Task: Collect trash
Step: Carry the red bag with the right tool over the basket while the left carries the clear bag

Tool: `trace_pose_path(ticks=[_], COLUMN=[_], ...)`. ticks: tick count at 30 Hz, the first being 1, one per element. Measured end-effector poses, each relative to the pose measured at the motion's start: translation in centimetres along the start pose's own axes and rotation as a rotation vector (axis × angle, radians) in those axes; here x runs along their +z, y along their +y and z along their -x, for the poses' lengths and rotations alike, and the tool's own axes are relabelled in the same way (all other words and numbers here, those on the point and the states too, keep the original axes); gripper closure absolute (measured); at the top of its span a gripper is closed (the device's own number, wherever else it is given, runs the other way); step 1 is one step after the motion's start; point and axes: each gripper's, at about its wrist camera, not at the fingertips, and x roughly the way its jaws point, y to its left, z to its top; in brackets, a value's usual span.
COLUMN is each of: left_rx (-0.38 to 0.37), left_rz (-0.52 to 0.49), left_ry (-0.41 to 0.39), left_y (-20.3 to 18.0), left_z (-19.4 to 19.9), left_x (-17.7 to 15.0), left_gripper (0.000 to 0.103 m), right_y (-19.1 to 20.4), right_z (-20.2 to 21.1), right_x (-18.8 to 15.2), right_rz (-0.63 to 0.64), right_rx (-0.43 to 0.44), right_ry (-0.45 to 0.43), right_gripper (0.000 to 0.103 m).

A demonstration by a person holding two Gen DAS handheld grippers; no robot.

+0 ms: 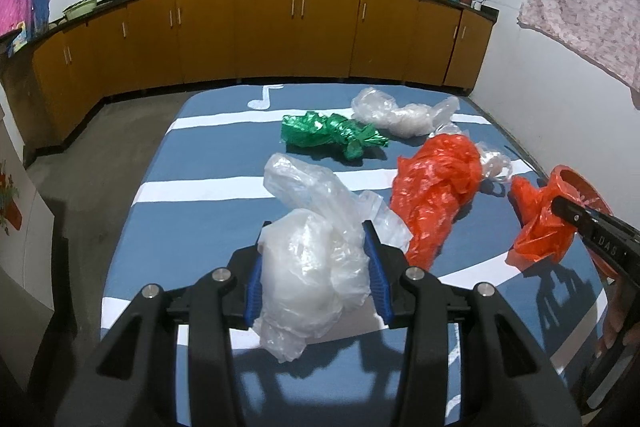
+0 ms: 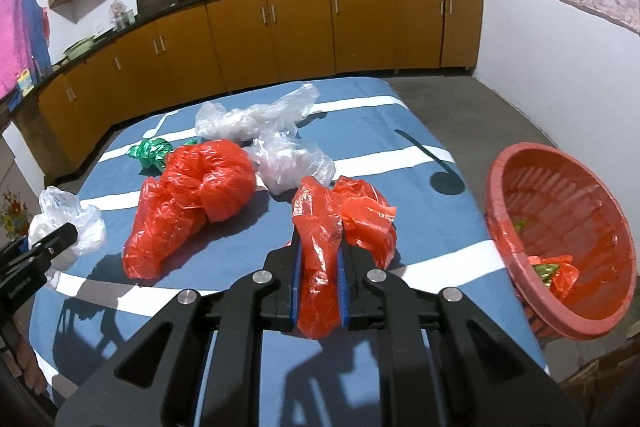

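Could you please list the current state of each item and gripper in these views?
left gripper: shut on clear plastic bag
right gripper: shut on small red bag
large red bag: crumpled, lying loose
green foil wrapper: crumpled, lying loose
red basket: tilted, some trash inside

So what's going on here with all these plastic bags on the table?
A person is clearing up trash with a gripper in each hand. The left gripper is clamped on a clear plastic bag, the right gripper on a small red bag. A red basket beside the table already holds some scraps. A bigger red bag, green foil and more clear bags remain.
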Motion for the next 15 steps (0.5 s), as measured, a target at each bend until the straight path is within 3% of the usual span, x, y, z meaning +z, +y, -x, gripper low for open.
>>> trace_pose_path(ticks=[15], left_rx=[-0.043], left_rz=[-0.059], left_ry=[-0.027], left_y=[-4.6], left_z=[0.8], left_x=[1.2], left_gripper=[0.060], right_y=[-3.6], right_z=[2.0], right_x=[-0.6], right_rz=[-0.031], right_rx=[-0.040], right_ry=[-0.023], right_gripper=[0.089])
